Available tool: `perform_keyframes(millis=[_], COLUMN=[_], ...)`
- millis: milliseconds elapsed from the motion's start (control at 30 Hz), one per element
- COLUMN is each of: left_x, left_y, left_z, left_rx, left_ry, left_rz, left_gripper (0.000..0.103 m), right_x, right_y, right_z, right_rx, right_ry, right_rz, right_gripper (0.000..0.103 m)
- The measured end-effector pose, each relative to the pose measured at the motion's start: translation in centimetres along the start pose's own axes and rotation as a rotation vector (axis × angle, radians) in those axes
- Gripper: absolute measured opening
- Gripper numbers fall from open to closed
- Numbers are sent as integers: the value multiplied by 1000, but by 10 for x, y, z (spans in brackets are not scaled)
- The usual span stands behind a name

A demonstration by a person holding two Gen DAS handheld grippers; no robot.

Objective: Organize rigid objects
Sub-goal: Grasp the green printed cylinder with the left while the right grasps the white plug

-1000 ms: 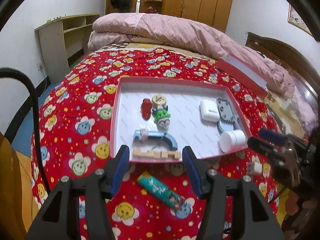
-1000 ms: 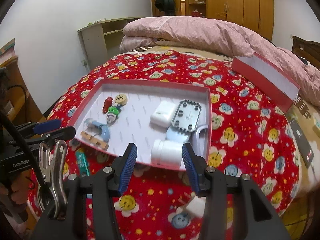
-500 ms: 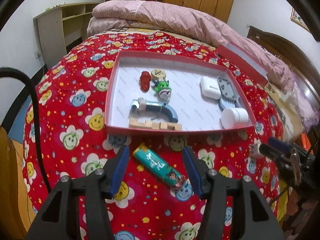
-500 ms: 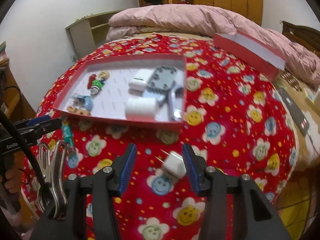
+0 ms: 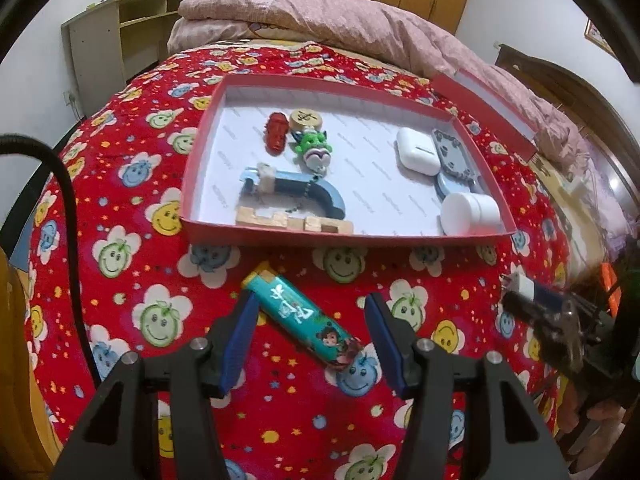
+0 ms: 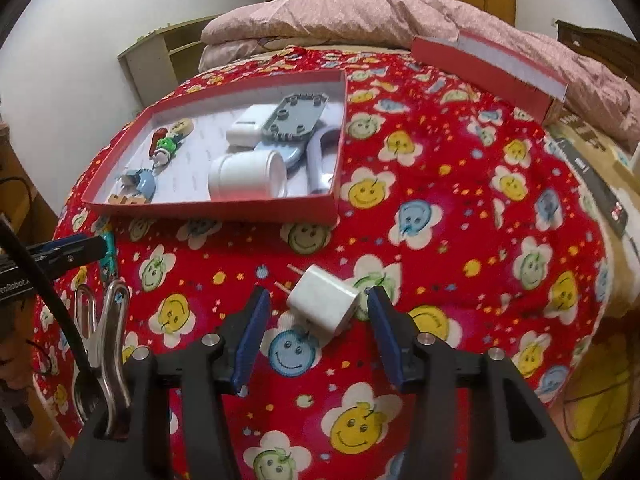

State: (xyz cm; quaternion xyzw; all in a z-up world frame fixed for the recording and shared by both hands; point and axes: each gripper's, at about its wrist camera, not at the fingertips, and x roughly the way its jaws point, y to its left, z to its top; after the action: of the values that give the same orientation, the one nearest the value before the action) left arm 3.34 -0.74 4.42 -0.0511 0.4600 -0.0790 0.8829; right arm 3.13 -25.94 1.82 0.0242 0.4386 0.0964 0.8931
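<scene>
A teal lighter lies on the red smiley bedspread, between the open fingers of my left gripper. A white plug adapter lies between the open fingers of my right gripper; it also shows in the left wrist view. Behind both stands a red tray holding several small things: a white jar, a white earbud case, a grey plate, a green toy, a blue curved piece and wooden blocks. The tray shows in the right wrist view too.
The tray's red lid lies at the back right near a pink quilt. A dark remote-like device lies on the bed's right edge. A wooden shelf stands left of the bed. The bedspread drops off at the front.
Both grippers have drawn back and dropped toward the bedspread. The lighter now sits between the left fingers and the plug adapter between the right fingers. Both stay open.
</scene>
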Motion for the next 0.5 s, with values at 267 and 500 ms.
perform_keyframes(millis=[267, 500], left_x=[13, 7], left_y=[-6, 13], left_z=[-8, -19], left_rx=[29, 27], left_ry=[22, 13], left_rz=[34, 61], left_gripper=[58, 58], right_x=[3, 0], right_y=[10, 29], right_z=[-10, -18], right_rx=[13, -7], right_ry=[5, 17], right_rz=[46, 75], right_gripper=[52, 52])
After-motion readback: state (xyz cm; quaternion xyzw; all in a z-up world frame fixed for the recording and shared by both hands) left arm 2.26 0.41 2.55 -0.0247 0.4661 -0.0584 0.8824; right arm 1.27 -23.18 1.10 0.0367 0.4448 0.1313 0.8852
